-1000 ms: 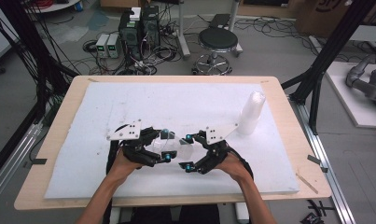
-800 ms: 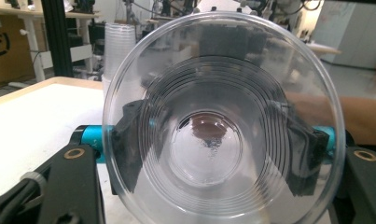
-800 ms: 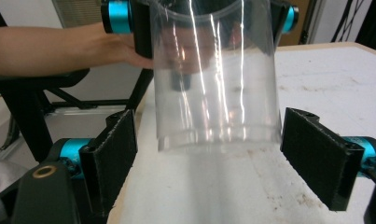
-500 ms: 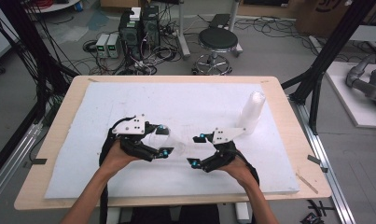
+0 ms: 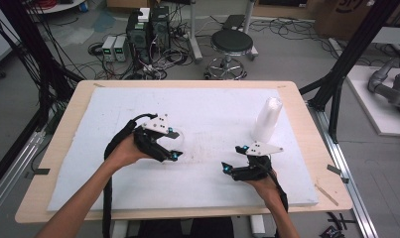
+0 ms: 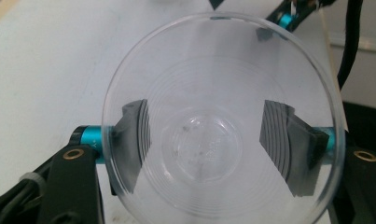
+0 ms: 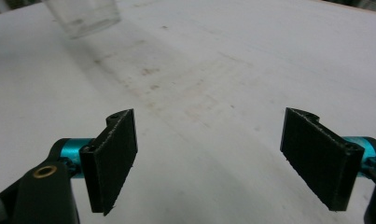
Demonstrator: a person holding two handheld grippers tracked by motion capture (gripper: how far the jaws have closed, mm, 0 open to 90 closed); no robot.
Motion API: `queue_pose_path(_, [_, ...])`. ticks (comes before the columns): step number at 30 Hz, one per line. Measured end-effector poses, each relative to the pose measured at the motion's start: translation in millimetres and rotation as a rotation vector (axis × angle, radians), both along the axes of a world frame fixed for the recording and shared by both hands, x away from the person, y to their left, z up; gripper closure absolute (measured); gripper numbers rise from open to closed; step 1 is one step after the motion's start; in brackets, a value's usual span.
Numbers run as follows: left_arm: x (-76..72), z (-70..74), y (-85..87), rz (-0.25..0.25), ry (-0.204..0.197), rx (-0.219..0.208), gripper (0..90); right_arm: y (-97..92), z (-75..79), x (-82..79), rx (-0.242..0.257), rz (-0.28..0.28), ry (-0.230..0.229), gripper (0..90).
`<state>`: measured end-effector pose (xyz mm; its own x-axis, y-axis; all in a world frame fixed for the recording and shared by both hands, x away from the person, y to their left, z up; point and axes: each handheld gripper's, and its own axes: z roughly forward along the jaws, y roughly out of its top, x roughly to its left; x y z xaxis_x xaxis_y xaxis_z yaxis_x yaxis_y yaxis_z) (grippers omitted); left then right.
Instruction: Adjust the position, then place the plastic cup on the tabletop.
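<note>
Left gripper [image 5: 173, 145] pinches one clear cup [image 6: 220, 123] just above the white mat [image 5: 212, 109], right gripper [image 5: 235, 158] spread empty near the cup stack [image 5: 267, 119]; separating step, next probably setting cup down.

Black claws [image 7: 213, 158], teal collars, brass screws

held: clear round plastic cup [image 6: 220, 121], mouth facing the camera
claw [image 6: 213, 140]: black pads clamped on the cup's sides
bench [image 6: 41, 70]: white surface behind
</note>
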<state>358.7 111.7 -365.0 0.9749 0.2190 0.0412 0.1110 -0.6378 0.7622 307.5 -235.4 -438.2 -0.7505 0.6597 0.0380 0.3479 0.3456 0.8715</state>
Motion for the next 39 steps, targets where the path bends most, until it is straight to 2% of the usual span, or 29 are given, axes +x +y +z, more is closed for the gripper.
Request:
queue_pose_path(4, [9.4, 2.5, -3.8, -0.004, -0.003, 0.087, 33.1, -6.2, -7.7, 1.2, -0.013, -0.031, 0.015, 18.7])
queue_pose_path(10, [18.7, 4.0, -7.6, -0.001, 0.007, 0.142, 33.1, -11.3, -15.3, 4.1, -0.019, -0.058, 0.024, 18.7])
queue_pose_path(20, [20.6, 3.0, -11.2, 0.002, 0.009, 0.162, 33.2, -14.4, -15.2, 2.3, 0.006, -0.073, 0.015, 18.7])
queue_pose_path(29, [21.1, 4.0, -11.0, 0.007, 0.011, 0.169, 33.3, -14.9, -15.5, 2.8, 0.006, -0.072, 0.022, 18.8])
queue_pose_path(31, [22.1, 4.7, -11.6, 0.002, 0.003, 0.183, 33.3, -15.1, -15.5, 2.7, 0.006, -0.073, 0.024, 18.8])
queue_pose_path(33, [22.7, 4.3, -12.1, 0.006, 0.008, 0.175, 33.3, -14.7, -15.4, 2.7, 0.005, -0.072, 0.024, 18.7])
queue_pose_path(39, [26.3, -0.4, -16.1, 0.006, 0.016, 0.197, 33.3, -14.7, -15.4, 2.6, 0.005, -0.073, 0.024, 18.8])
